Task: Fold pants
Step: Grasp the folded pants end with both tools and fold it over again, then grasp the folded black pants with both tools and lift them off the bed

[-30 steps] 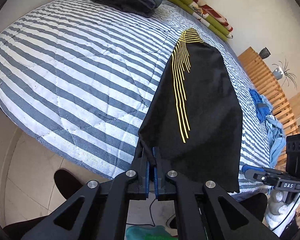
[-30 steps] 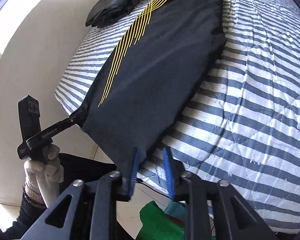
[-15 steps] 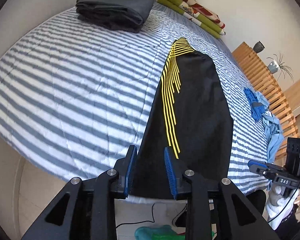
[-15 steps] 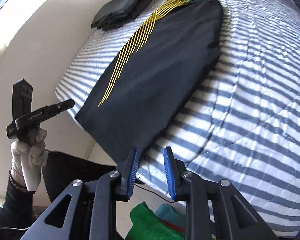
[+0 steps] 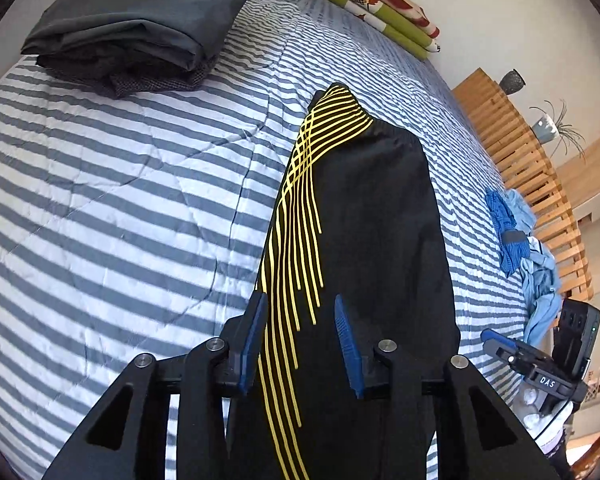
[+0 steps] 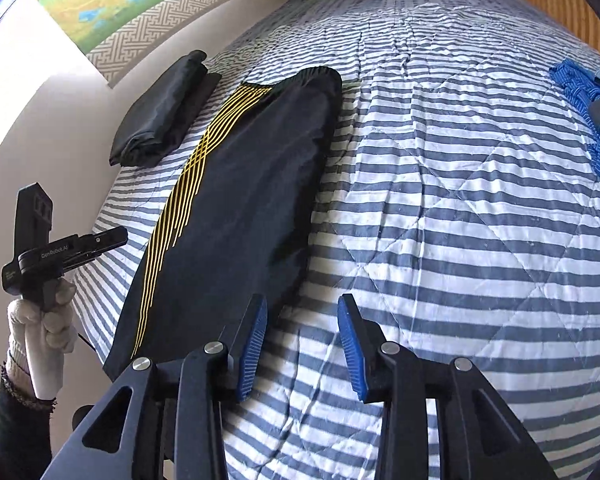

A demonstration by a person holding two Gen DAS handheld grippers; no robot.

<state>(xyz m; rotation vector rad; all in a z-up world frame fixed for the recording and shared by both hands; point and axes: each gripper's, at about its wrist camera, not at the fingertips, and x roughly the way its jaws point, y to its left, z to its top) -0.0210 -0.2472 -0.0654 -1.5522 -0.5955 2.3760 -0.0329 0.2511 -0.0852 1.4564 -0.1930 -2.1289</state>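
Black pants [image 5: 360, 240] with yellow stripes lie flat and long on striped bed [image 5: 120, 200], straight ahead of left tool [image 5: 300, 344]. Left tool open, holds nothing. Right tool [image 6: 302, 344] open too, empty, pants just left of it.

Risk: bottom end hangs near bed edge; careless tug could slide pants off. Pinching only top layer would make messy fold.

Right view shows gloved hand [image 6: 44, 328] on other handle. Left view shows blue clothes [image 5: 516, 236] far right.
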